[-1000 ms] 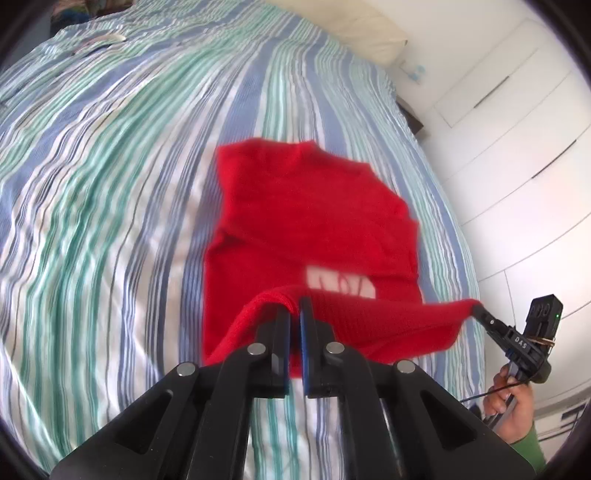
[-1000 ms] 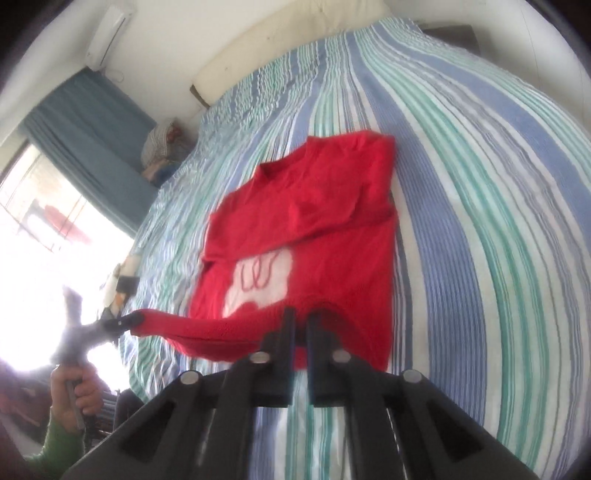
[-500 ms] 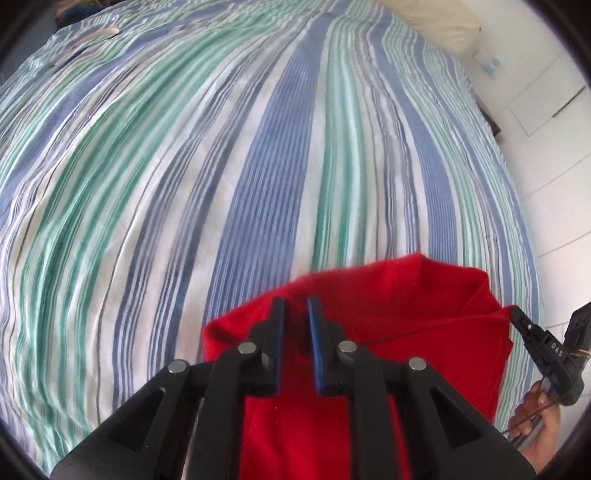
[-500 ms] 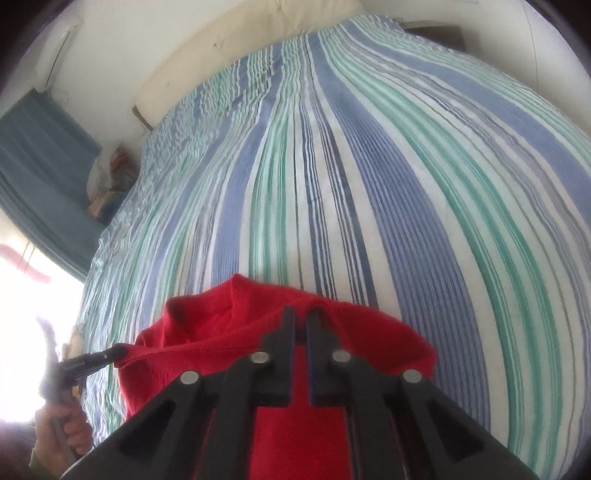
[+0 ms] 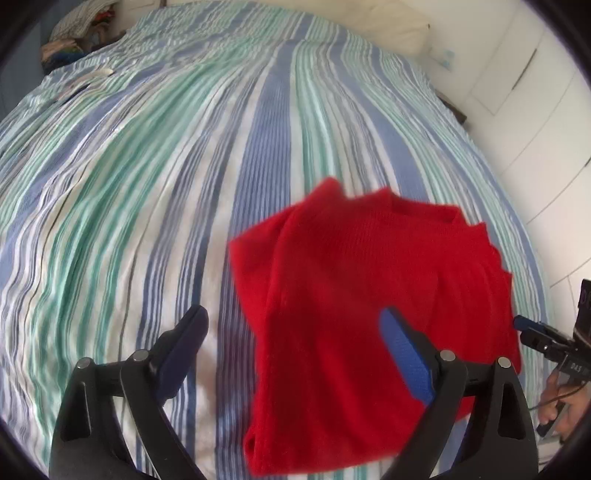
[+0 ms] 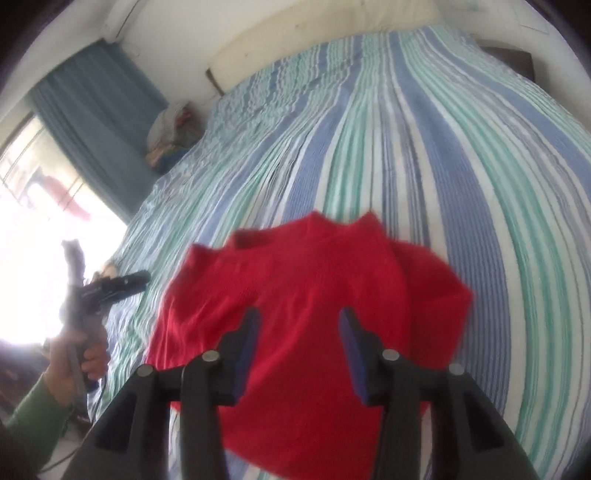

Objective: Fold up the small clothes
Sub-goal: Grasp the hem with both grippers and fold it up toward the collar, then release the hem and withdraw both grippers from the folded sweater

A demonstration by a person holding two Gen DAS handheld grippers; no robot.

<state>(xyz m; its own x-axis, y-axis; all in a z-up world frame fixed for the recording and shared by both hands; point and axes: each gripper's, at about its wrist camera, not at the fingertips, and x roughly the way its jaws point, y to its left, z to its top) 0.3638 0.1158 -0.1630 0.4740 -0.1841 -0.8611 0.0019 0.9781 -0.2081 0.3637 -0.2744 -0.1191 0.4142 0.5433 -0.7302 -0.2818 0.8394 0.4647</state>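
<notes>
Both tongs let go above the folded red sweater on the bed.

The left tongs (image 5: 291, 354) have their jaws opening wide, one blue pad over the sweater's left edge, the other out over the bedspread, nothing between them. The right tongs (image 6: 299, 341) are opening too, their pads apart and clear of the knit just below. The red sweater (image 5: 369, 314) lies folded over on itself on the striped bedspread (image 5: 166, 166), near the bed's foot. Left of the sweater, a hand (image 6: 79, 356) in a green sleeve (image 6: 33, 413) grips the other tool. Beyond the sweater, at the head of the bed, lies a pale pillow (image 6: 314, 35); a blue curtain (image 6: 99, 122) hangs far left of it.
</notes>
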